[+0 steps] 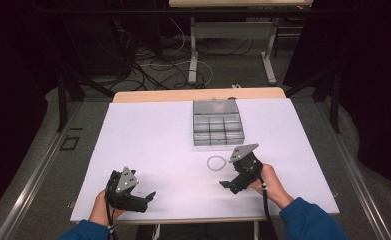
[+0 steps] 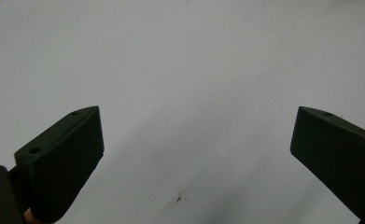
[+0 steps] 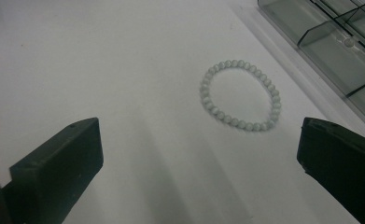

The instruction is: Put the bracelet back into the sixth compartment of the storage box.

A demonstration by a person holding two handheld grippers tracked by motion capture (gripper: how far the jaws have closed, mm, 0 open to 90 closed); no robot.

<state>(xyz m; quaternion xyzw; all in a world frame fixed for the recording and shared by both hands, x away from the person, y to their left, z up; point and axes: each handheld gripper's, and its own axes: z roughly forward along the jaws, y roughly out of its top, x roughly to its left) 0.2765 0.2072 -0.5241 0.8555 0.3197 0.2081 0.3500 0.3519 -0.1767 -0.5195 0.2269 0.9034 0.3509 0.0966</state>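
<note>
Near bracelet point(image 3: 240, 94), right gripper point(image 3: 199, 154) wide, empty

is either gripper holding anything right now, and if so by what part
Nothing is held. Both the left gripper and the right gripper are open, and the bead bracelet lies flat on the table, untouched.

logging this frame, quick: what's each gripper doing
left gripper: open, holding nothing.
right gripper: open, holding nothing, bracelet ahead of it.

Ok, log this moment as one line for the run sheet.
left hand-held gripper: open, holds nothing | right hand-held gripper: open, near bracelet | bead bracelet: flat on table, untouched | compartment box: open, beyond bracelet
</note>
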